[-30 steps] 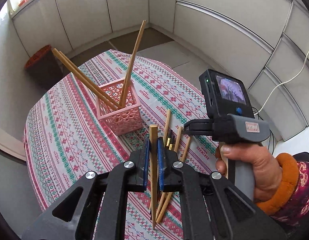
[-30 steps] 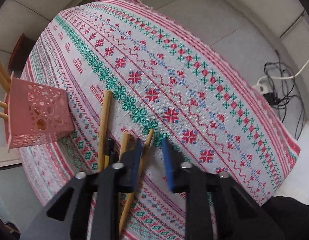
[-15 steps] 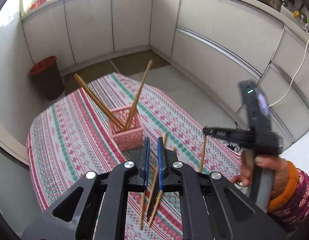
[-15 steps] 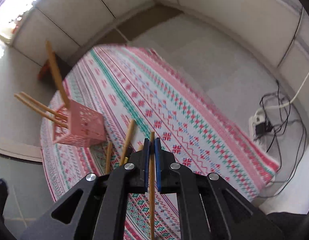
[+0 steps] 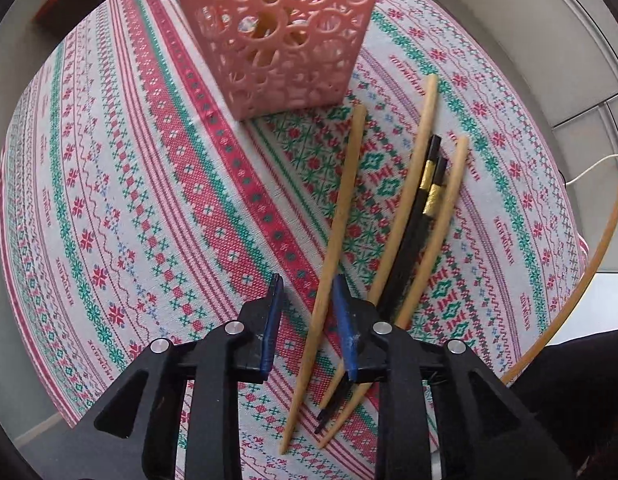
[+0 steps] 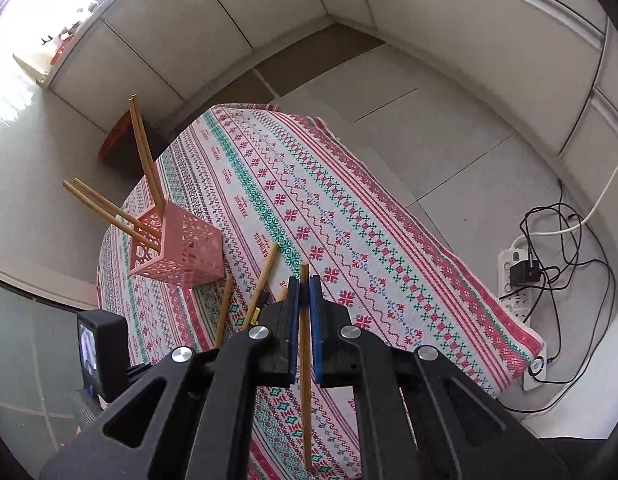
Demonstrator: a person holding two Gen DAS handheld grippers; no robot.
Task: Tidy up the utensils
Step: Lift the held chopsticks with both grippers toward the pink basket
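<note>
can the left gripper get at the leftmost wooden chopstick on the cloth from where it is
Probably yes. The left gripper is open, and the leftmost wooden chopstick already runs between its fingers, close to the right one. The black chopsticks lie off to the right, outside the gap.

a home kitchen: pale cabinet fronts (image 6: 449, 12) line the walls above a tiled floor (image 6: 389, 120), a patterned cloth (image 6: 349, 220) covers the bench, and a power strip (image 6: 517, 276) lies off its right edge.

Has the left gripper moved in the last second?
Yes. The left gripper has dropped toward the table: the pink basket now looms large at the top, and its open fingers straddle a wooden chopstick on the tablecloth.
</note>
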